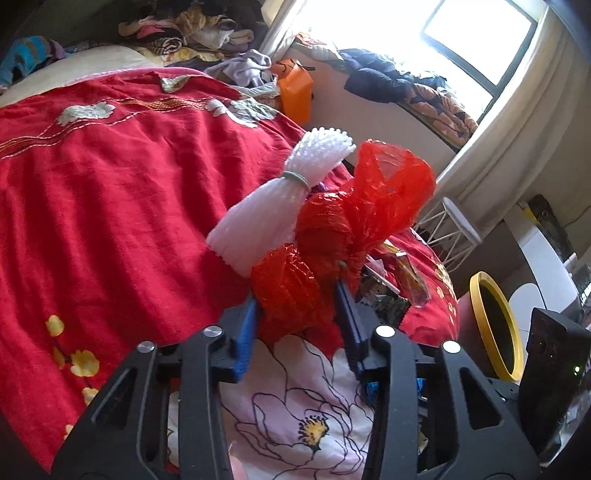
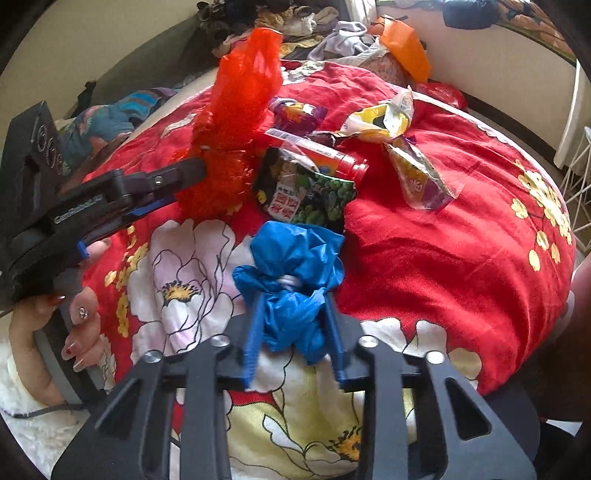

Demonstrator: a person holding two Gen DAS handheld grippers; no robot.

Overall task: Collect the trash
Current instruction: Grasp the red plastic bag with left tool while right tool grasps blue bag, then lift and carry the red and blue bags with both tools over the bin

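Note:
My left gripper [image 1: 297, 297] is shut on a crumpled red plastic bag [image 1: 332, 236], its blue pads pressing both sides. The same bag [image 2: 236, 122] and left gripper [image 2: 184, 181] show at the left of the right wrist view, held by a person's hand [image 2: 55, 332]. A white foam net bundle [image 1: 280, 195] tied with a band lies behind the red bag. My right gripper [image 2: 293, 306] is shut on a crumpled blue plastic bag [image 2: 291, 266]. Beyond lie a dark green snack wrapper [image 2: 306, 192], a red bottle [image 2: 321, 155], a yellow wrapper [image 2: 380, 118] and a clear wrapper [image 2: 421, 177].
Everything lies on a red flowered bedspread [image 2: 424, 258]. A bin with a yellow rim [image 1: 495, 328] stands off the bed at the right. An orange bag [image 1: 295, 92], heaped clothes [image 1: 195, 29] and a white wire stand [image 1: 447, 229] lie beyond. A bright window [image 1: 476, 40] is at top right.

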